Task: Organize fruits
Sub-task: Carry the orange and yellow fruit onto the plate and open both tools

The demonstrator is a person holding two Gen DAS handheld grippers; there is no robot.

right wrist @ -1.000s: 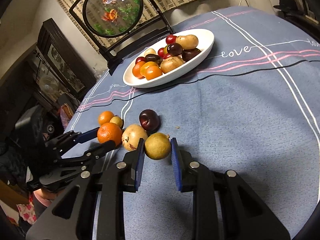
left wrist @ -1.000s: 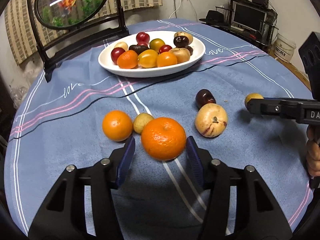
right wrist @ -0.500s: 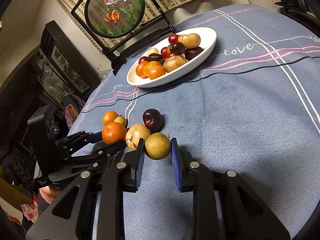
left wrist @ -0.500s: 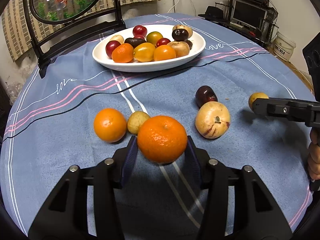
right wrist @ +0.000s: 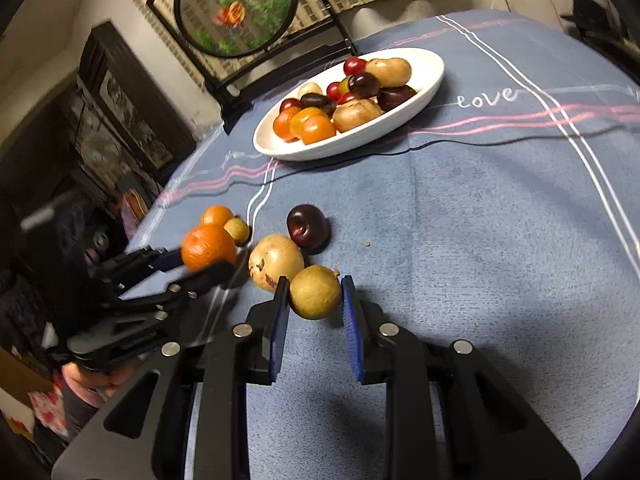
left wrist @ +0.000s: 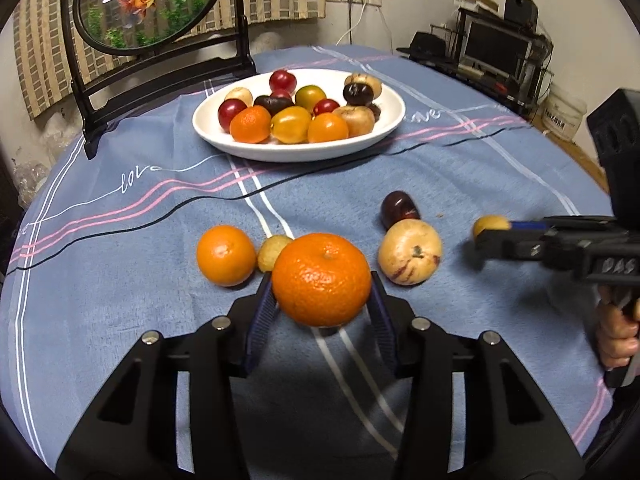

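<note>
Fruits fill much of the plate (left wrist: 384, 136). Near it, four lie loose — left gripper (left wrist: 322, 304) clamps an orange (left wrist: 321, 279), right gripper (right wrist: 314, 300) a yellow fruit (right wrist: 315, 291).

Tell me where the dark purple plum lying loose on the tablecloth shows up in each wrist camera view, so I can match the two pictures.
Left wrist view: the dark plum lies right of centre, just behind the pale speckled fruit.
Right wrist view: the dark plum lies near the middle, up and right of the same pale speckled fruit.
Shared landmark: the white plate of fruit, farther back on the table in both.
</note>
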